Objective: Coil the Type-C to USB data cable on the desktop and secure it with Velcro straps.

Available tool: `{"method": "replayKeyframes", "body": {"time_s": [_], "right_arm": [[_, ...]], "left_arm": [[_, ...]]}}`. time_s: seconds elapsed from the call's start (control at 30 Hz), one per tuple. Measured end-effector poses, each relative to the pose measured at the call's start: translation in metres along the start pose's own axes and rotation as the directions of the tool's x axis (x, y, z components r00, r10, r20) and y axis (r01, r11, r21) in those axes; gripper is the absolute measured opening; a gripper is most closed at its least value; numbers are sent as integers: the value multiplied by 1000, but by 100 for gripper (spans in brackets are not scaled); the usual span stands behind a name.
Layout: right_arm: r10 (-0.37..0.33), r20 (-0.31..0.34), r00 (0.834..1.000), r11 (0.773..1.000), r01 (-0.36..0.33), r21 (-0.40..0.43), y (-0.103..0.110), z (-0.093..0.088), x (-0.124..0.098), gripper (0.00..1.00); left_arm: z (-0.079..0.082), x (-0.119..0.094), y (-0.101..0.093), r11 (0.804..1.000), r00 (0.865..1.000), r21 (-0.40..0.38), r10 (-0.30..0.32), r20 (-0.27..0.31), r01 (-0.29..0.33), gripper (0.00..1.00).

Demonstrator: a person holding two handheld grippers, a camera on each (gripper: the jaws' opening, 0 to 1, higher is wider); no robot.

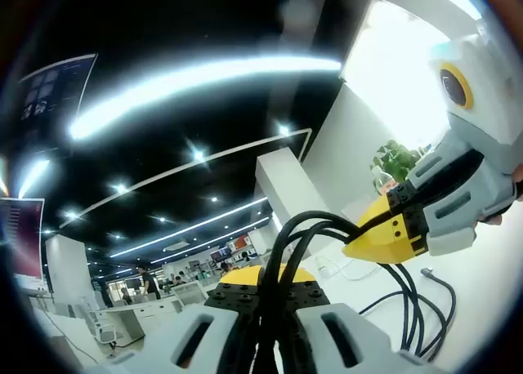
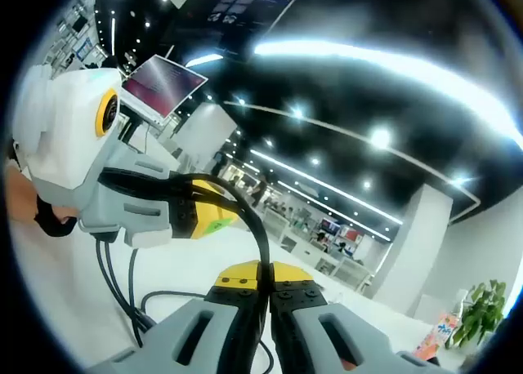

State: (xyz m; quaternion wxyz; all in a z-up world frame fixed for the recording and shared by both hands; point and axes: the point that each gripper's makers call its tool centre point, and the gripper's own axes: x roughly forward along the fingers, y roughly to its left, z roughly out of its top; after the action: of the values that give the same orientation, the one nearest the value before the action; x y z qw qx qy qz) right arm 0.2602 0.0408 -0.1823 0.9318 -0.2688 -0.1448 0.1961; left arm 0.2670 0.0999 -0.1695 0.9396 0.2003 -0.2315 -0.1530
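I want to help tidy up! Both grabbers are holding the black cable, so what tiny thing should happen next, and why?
Probably lower the bundle to the desk. The left gripper and right gripper both pinch the looped cable in mid-air, while loose cable lies below and no strap is on.

Overhead, a black ceiling [image 1: 204, 31] runs with long white light strips [image 1: 196, 76] and small spotlights [image 2: 380, 137]. A white square pillar [image 1: 282, 182] rises mid-room, and another pillar [image 2: 413, 243] stands off to the side. A big bright window [image 1: 400, 72] glares beside a leafy potted plant [image 1: 396, 160]. Screens glow pink: one monitor [image 2: 163, 84] hangs high. Rows of white desks [image 1: 139, 313] stretch deep, people among them.
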Motion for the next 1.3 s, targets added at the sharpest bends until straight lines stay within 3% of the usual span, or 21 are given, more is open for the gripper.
{"method": "replayKeyframes", "body": {"time_s": [0.1, 0.37, 0.63, 0.87, 1.07, 1.3], "right_arm": [[2, 1, 1000, 1000, -2, 14, 0, 0, 0, 3], [-13, 5, 1000, 999, 14, -30, 3, 0, 2, 3], [6, -20, 1000, 1000, -6, 6, -1, -1, 5, 3], [79, -61, 995, 994, -74, 85, -3, -7, 4, 3], [153, -76, 985, 952, -126, 281, -4, -12, 1, 3], [148, -87, 985, 957, -120, 265, -3, -15, 3, 3]], "left_arm": [[3, -2, -1, 999, 1000, 41, 8, 7, -8, 4], [-6, 0, 4, 1000, 1000, 19, 13, -19, -12, 4], [-6, 2, 3, 1000, 1000, 16, 11, -22, -11, 4], [6, 1, -3, 999, 999, -24, -34, 21, 34, 4], [8, 2, -8, 997, 998, -42, -61, 34, 63, 4], [3, 3, -9, 997, 998, -40, -64, 11, 64, 4]]}}
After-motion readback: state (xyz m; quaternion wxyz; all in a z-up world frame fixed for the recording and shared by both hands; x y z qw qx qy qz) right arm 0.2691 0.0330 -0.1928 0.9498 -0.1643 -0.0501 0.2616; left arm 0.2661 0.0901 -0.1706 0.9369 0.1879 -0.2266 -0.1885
